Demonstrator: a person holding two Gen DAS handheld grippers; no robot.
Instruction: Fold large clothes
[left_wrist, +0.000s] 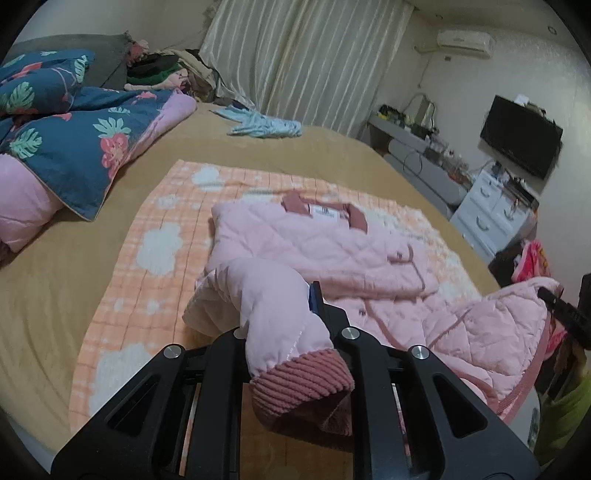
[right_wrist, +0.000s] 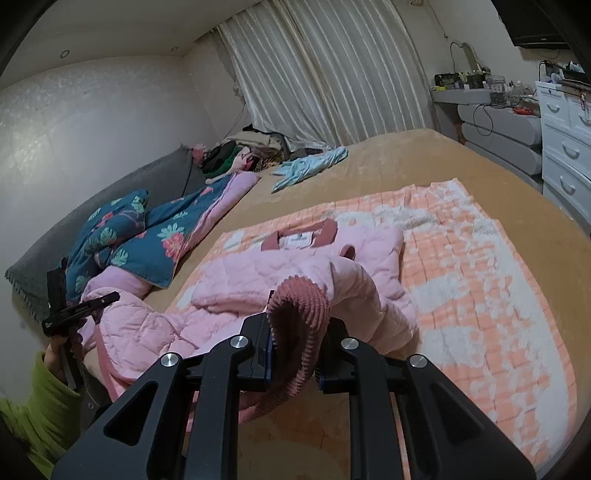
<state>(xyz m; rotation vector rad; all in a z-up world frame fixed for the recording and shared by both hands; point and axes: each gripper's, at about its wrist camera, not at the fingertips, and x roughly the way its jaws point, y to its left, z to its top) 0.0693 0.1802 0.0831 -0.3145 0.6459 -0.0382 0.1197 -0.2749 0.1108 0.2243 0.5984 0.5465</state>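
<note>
- Left wrist view: the left gripper is pinching a sleeve of the pink quilted jacket, the padded fabric bunched between its fingers and the ribbed dark-pink cuff hanging back toward the camera.
- Ahead of the fingers the jacket's body lies collar-away on an orange-and-white checked blanket, which is spread on a tan bed cover.
- Far to this gripper's right the other black gripper shows at the picture's edge, with jacket fabric draped up to it.
- Ahead and left sits a blue floral quilt; beyond it, a light-blue garment.
- Right wrist view: the right gripper is clamped on the other ribbed cuff, its sleeve arching forward onto the jacket's body.
- The jacket spreads ahead and left of the fingers on the checked blanket.
- At far left, the left gripper holds up jacket fabric.
</note>
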